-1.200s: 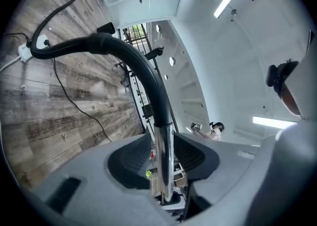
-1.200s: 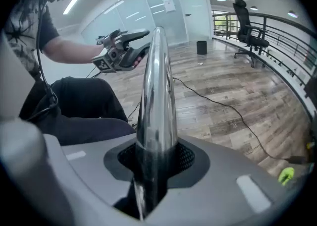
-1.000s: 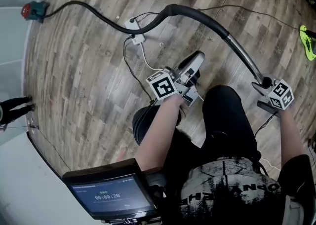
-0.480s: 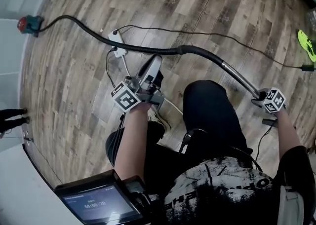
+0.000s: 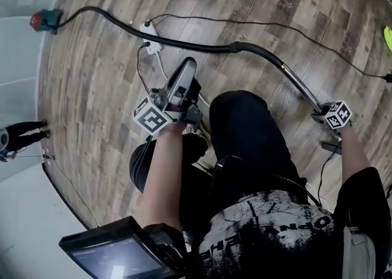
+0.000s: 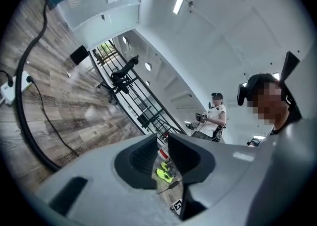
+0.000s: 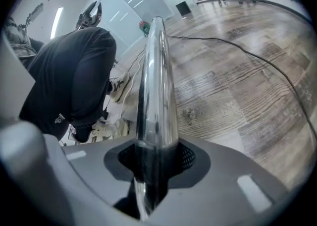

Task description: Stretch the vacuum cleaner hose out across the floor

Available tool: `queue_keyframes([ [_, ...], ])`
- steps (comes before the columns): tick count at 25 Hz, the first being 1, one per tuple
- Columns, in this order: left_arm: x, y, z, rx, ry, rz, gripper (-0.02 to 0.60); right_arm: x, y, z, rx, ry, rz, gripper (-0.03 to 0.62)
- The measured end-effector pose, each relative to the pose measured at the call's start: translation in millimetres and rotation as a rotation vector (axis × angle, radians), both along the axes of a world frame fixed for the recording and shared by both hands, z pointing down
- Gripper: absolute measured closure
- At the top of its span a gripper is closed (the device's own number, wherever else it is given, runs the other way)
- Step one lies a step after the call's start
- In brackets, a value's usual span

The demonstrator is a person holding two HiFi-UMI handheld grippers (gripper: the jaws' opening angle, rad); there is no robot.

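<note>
The black vacuum hose (image 5: pixel 184 44) lies in a long, nearly straight line over the wooden floor, from a red and teal fitting (image 5: pixel 44 19) at the far left. It joins a shiny metal wand (image 5: pixel 298 85). My right gripper (image 5: pixel 320 112) is shut on that wand (image 7: pixel 156 86), which runs out from between its jaws (image 7: pixel 157 160) low over the floor. My left gripper (image 5: pixel 188 68) hovers near the hose's middle, apart from it. Its jaws (image 6: pixel 162 153) have just been closing a little and stand narrowly open with nothing between them. The hose (image 6: pixel 22 121) curves at that view's left.
A white power strip (image 5: pixel 149 34) lies beside the hose, with thin cables (image 5: pixel 275 25) crossing the floor. The wearer's black-trousered knee (image 5: pixel 245 125) is between the grippers. A person (image 6: pixel 214 118), an office chair (image 6: pixel 121 74), a railing and yellow-green shoes (image 6: pixel 165 173) are farther off.
The right gripper has come down with the wand, and the hose has dropped from a raised arch to a flatter, straighter line. The left gripper has shifted left and a little lower.
</note>
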State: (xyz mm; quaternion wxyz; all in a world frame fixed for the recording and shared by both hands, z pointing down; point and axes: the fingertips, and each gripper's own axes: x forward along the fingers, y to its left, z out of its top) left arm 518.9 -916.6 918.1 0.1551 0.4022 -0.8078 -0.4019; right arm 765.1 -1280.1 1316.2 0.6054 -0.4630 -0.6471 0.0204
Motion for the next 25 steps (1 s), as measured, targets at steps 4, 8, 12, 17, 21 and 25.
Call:
queue_keyframes([
  [4, -0.4, 7.2, -4.3, -0.038, -0.012, -0.002, 0.511, -19.6, -18.5, 27.4, 0.095, -0.082, 0.122, 0.49],
  [8, -3.4, 33.6, 4.9, -0.048, -0.001, -0.068, 0.511, -40.2, -29.9, 56.0, 0.3, -0.155, 0.118, 0.508],
  [12, -3.1, 36.2, 15.8, -0.062, 0.0, -0.085, 0.511, -31.2, -44.7, 79.3, 0.439, -0.113, 0.169, 0.503],
  [17, -2.3, 32.7, 14.7, -0.055, 0.022, -0.074, 0.511, -39.1, -67.9, 82.9, 0.556, -0.128, 0.202, 0.43],
  [21, -2.3, 38.1, 14.7, -0.06, 0.011, -0.081, 0.511, -37.0, -75.0, 82.7, 0.577, -0.092, 0.222, 0.401],
  [25, -3.6, 39.6, 19.9, -0.045, 0.026, -0.097, 0.511, -35.7, -78.7, 73.9, 0.583, -0.107, 0.232, 0.424],
])
